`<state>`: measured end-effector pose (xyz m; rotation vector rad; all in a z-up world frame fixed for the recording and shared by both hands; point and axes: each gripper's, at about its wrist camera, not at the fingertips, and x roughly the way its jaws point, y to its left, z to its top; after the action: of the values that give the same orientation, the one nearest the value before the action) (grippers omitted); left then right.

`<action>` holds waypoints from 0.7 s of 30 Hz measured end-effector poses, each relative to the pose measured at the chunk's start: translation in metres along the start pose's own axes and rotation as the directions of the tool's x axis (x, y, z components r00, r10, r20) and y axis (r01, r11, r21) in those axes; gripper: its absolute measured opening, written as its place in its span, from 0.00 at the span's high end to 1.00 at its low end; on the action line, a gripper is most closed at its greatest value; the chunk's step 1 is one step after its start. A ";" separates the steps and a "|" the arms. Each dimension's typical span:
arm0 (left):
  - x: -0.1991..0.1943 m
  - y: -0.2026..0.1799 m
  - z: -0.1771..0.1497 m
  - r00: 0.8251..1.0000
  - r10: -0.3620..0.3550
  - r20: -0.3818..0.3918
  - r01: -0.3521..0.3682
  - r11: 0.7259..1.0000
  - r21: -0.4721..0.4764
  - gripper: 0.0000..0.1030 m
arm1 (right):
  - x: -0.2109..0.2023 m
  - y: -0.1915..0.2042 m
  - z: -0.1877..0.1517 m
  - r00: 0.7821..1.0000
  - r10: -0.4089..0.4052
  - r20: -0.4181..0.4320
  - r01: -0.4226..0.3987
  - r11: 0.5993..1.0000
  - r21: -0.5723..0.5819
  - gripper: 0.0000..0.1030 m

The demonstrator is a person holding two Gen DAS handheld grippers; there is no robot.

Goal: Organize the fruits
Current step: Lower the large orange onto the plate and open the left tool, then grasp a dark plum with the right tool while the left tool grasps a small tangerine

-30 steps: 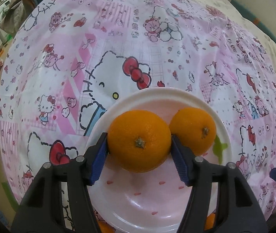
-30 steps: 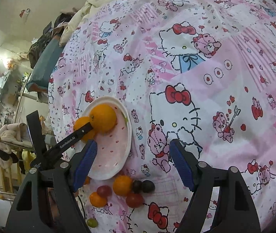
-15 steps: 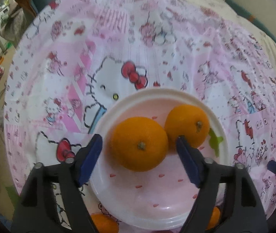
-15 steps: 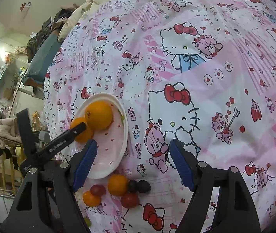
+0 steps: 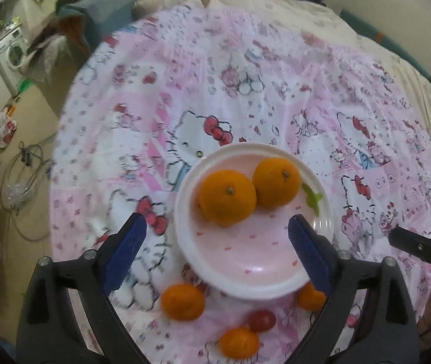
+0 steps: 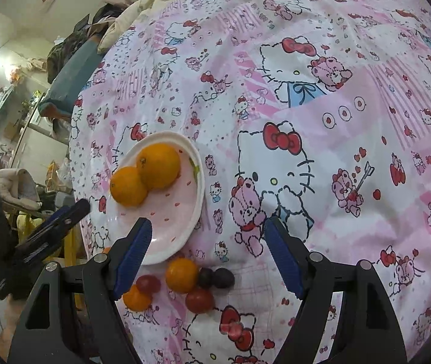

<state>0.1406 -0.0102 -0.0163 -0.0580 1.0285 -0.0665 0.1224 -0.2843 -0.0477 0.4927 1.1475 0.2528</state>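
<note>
While your left gripper (image 5: pixel 215 242) hangs above the near rim of the plate (image 5: pixel 247 273) with its jaws spread and empty, two oranges (image 5: pixel 227 197) sit touching each other on the plate's far half. Your right gripper (image 6: pixel 208 253) hovers over the patterned bedcover (image 6: pixel 321 91), jaws spread wide, gripping nothing. Just off the plate's near edge lie three small oranges (image 6: pixel 182 274), two red tomatoes (image 6: pixel 199 300) and two dark fruits (image 6: pixel 217 277), clustered and partly touching on the cover.
</note>
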 end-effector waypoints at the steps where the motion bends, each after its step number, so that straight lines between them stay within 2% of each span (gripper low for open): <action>1: -0.010 0.005 -0.004 1.000 0.000 0.010 0.001 1.000 -0.017 0.10 | -0.003 0.002 -0.001 1.000 0.000 0.005 0.000 1.000 -0.007 0.23; 7: -0.050 0.019 -0.029 0.998 0.016 0.054 -0.012 0.998 -0.068 0.10 | -0.017 0.008 -0.011 1.000 0.002 0.022 -0.001 0.999 -0.038 0.23; 10: -0.058 0.024 -0.038 0.998 0.019 0.066 -0.013 0.996 -0.085 0.10 | -0.021 0.006 -0.019 1.000 0.004 0.016 -0.003 0.999 -0.042 0.23; 17: -0.044 0.044 -0.050 0.999 0.029 0.028 -0.024 0.987 -0.156 0.10 | -0.013 -0.008 -0.038 0.999 0.014 -0.030 -0.013 0.999 0.037 0.23; 21: -0.032 0.055 -0.053 0.999 0.046 -0.013 -0.048 0.980 -0.195 0.10 | 0.005 -0.010 -0.042 0.994 0.049 -0.099 -0.044 0.998 0.054 0.27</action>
<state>0.0800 0.0466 -0.0210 -0.2119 1.0424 0.0775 0.0852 -0.2809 -0.0703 0.5579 1.2434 0.2919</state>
